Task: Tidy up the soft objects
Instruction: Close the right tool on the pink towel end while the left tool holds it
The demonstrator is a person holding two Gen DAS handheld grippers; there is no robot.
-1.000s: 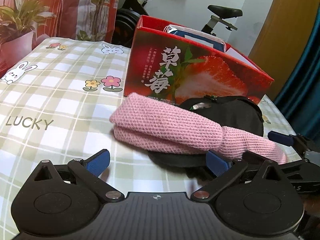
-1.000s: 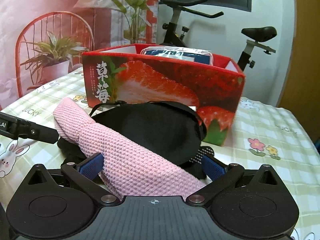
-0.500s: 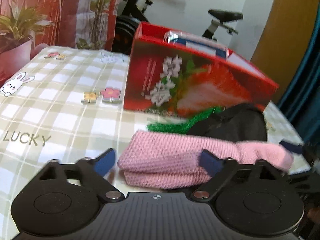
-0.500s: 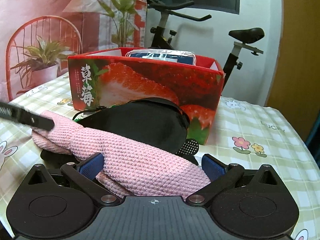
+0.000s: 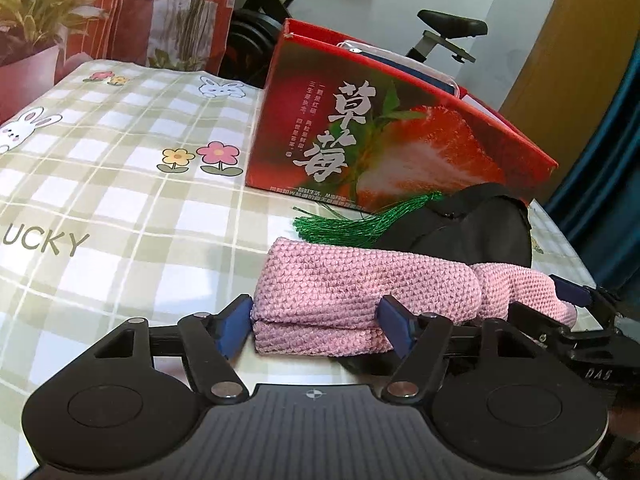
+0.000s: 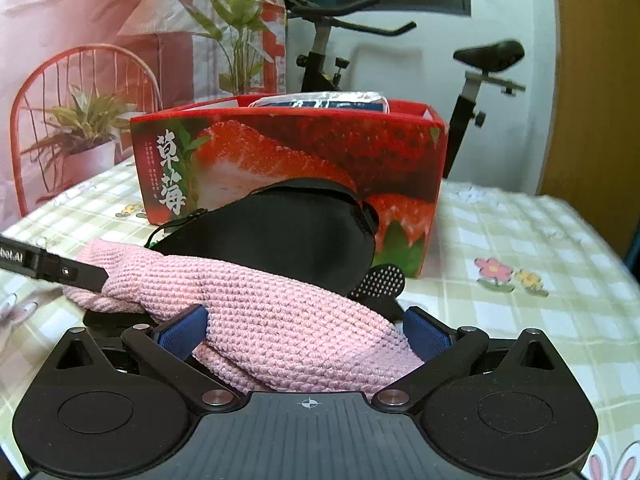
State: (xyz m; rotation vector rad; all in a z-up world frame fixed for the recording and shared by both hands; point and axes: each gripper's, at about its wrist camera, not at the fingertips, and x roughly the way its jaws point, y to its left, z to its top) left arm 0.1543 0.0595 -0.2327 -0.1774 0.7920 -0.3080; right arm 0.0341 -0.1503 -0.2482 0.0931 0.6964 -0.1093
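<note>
My left gripper [image 5: 316,326] has just been closing and now squeezes the pink towel [image 5: 360,292] on the table. My right gripper [image 6: 306,330] grips its other end. Ready to lift.

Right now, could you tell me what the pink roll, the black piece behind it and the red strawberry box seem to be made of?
Pink roll: knitted or crocheted yarn, matte, judging by its bumpy stitch rows.
Black piece: smooth fabric, probably padded, with a bound edge and a thin strap; the exact cloth is unclear.
Red strawberry box: printed cardboard, slightly glossy, with sharp folded edges.
</note>
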